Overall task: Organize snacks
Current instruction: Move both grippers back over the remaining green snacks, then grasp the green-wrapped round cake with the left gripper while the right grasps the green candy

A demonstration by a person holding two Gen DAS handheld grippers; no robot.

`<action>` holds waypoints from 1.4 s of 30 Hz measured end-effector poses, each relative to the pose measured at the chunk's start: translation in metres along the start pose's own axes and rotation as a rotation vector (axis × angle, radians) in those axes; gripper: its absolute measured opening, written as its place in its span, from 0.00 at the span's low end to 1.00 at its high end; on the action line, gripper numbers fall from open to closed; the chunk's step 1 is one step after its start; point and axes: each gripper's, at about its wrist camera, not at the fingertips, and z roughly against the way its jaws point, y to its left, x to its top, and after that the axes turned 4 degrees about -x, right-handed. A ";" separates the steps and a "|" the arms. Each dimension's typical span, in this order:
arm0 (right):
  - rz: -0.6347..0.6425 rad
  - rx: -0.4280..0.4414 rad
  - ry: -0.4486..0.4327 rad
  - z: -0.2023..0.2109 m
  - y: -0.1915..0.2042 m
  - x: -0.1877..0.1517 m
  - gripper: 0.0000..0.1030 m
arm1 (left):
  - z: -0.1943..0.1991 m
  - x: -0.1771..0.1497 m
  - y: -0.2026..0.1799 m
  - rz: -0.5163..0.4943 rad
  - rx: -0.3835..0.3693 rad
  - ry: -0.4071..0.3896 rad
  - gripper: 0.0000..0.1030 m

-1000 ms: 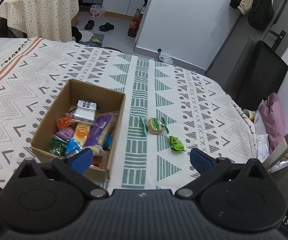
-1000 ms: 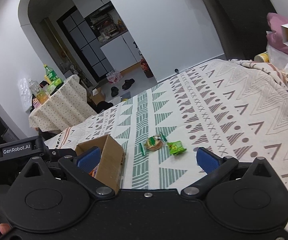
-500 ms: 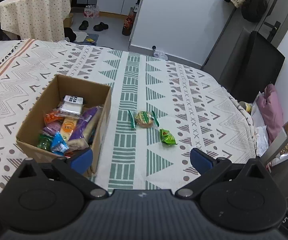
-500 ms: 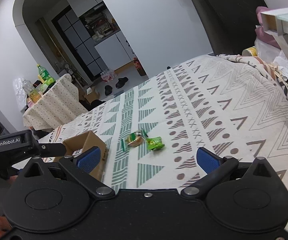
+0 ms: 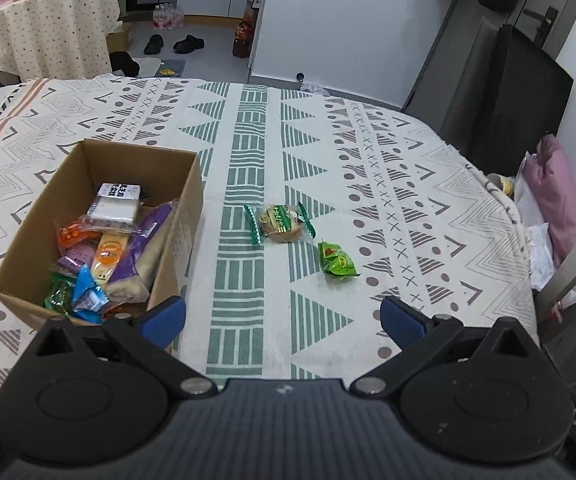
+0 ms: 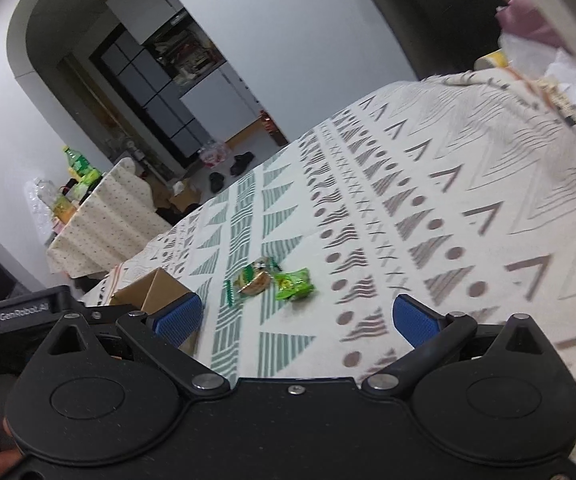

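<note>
A cardboard box [image 5: 186, 204] sits on the patterned bedspread at the left, holding several wrapped snacks [image 5: 118, 246]. A round pastry in a clear green-edged wrapper [image 5: 280, 222] and a small green packet [image 5: 337, 261] lie on the bedspread to the right of the box. My left gripper [image 5: 283, 318] is open and empty, above the near edge of the bed. My right gripper [image 6: 295, 318] is open and empty. In the right wrist view the pastry [image 6: 252, 280] and green packet [image 6: 293, 285] lie ahead, with the box [image 6: 152, 294] at the left.
The bedspread [image 5: 387, 168] ends at the right near a pink pillow [image 5: 555, 196] and a bedside stand [image 5: 575, 264]. A dark cabinet [image 5: 523, 92] stands behind. A table with a dotted cloth [image 5: 48, 28] and shoes [image 5: 174, 42] are on the floor beyond.
The left wrist view has drawn back and shifted, so the box and both loose snacks sit further off. The right gripper has swung and tilted, its view is now blurred. Both stay open.
</note>
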 end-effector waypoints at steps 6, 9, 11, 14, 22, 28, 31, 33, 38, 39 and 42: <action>0.053 0.021 0.057 -0.038 0.008 0.000 0.94 | -0.026 0.009 0.005 0.002 0.003 0.003 0.99; 0.087 0.027 0.088 -0.057 0.015 -0.001 0.91 | -0.039 0.015 0.009 0.008 0.007 -0.006 0.99; 0.089 0.027 0.105 -0.070 0.016 0.000 0.88 | -0.048 0.018 0.010 0.009 0.015 -0.005 0.98; 0.110 0.013 0.127 -0.089 0.021 0.000 0.86 | -0.062 0.022 0.011 0.014 0.013 0.003 0.97; 0.141 0.008 0.170 -0.130 0.027 0.000 0.79 | -0.092 0.036 0.019 0.062 0.002 0.000 0.88; 0.177 -0.025 0.189 -0.155 0.029 0.001 0.70 | -0.114 0.042 0.023 0.074 0.004 0.025 0.77; 0.207 -0.035 0.182 -0.161 0.032 0.002 0.69 | -0.125 0.045 0.025 0.090 -0.007 0.041 0.72; 0.218 -0.041 0.180 -0.165 0.033 0.002 0.62 | -0.130 0.048 0.025 0.089 -0.020 0.044 0.70; 0.209 -0.034 0.194 -0.166 0.026 0.005 0.31 | -0.143 0.052 0.023 0.084 -0.020 0.048 0.68; 0.211 -0.035 0.197 -0.165 0.026 0.006 0.29 | -0.146 0.052 0.023 0.085 -0.020 0.051 0.68; 0.198 -0.053 0.188 -0.159 0.024 0.008 0.28 | -0.156 0.053 0.020 0.082 -0.014 0.054 0.68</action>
